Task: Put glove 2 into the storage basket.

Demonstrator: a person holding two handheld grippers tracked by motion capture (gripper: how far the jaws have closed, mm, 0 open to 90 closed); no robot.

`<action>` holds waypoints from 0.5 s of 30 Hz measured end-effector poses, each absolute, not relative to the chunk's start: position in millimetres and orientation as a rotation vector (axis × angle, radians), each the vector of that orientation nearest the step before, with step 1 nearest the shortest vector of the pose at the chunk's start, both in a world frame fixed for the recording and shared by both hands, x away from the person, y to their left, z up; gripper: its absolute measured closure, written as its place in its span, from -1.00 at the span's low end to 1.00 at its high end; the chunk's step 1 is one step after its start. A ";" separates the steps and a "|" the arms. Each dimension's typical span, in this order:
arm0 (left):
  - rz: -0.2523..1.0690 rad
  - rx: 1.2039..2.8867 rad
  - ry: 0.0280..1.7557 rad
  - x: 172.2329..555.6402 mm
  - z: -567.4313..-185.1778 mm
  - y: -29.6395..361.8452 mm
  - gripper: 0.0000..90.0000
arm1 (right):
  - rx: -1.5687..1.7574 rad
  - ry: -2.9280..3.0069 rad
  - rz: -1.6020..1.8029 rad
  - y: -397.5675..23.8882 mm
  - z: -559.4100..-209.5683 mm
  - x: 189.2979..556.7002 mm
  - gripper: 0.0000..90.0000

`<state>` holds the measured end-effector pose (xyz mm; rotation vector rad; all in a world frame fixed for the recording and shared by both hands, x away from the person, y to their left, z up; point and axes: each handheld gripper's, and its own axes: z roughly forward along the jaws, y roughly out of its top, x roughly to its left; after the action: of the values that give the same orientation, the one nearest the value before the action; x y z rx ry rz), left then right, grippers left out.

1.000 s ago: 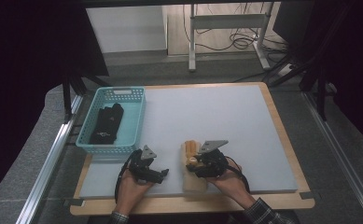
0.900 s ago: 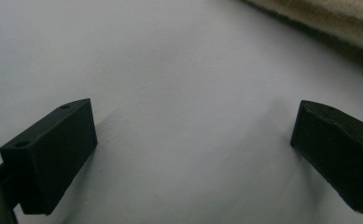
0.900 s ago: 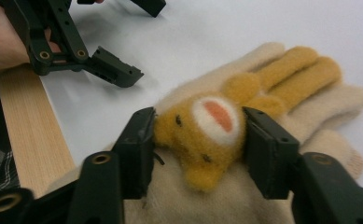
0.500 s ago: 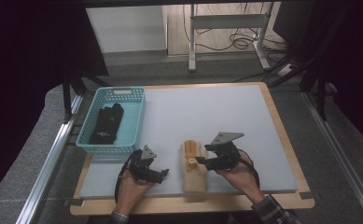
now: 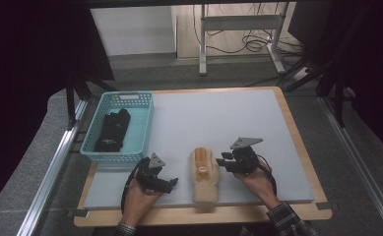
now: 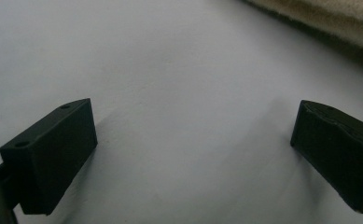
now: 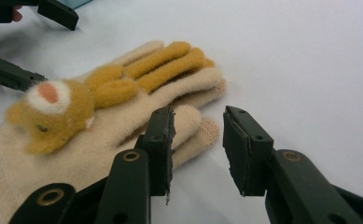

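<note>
Two claws (image 5: 172, 183) (image 5: 220, 162) agape, the right newly narrowed, now off the beige glove (image 5: 205, 178), beside its fingers.

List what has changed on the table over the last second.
The right gripper slid right off the beige glove, its jaws closing further with nothing between them. The left gripper, the glove, the basket and the black glove inside it stayed put.

Cream knitted glove (image 5: 205, 177) with orange plush animal on its back, lying flat, fingertips pointing away, near table's front edge
</note>
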<state>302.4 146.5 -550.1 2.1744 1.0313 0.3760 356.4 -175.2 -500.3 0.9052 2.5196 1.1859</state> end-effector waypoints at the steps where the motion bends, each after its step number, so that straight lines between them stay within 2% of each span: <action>1: 0.376 2.174 1.031 302.4 -550.2 146.5 -0.98 | 0.906 2.526 1.184 -175.1 -501.1 356.9 0.40; 5: 0.371 2.171 1.038 302.4 -550.2 146.5 -0.99 | 0.891 2.554 1.168 -176.9 -503.1 351.8 0.54; 10: 0.386 2.167 1.050 302.0 -549.7 147.0 -1.00 | 0.832 2.613 1.132 -180.9 -509.9 338.1 0.83; 15: 0.385 2.139 1.098 296.6 -549.4 151.8 -0.94 | 0.807 2.663 1.131 -185.0 -522.1 323.9 0.93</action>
<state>296.6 151.8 -549.4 2.1386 1.0984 0.3853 323.9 -185.0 -522.1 0.8065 2.6631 1.1307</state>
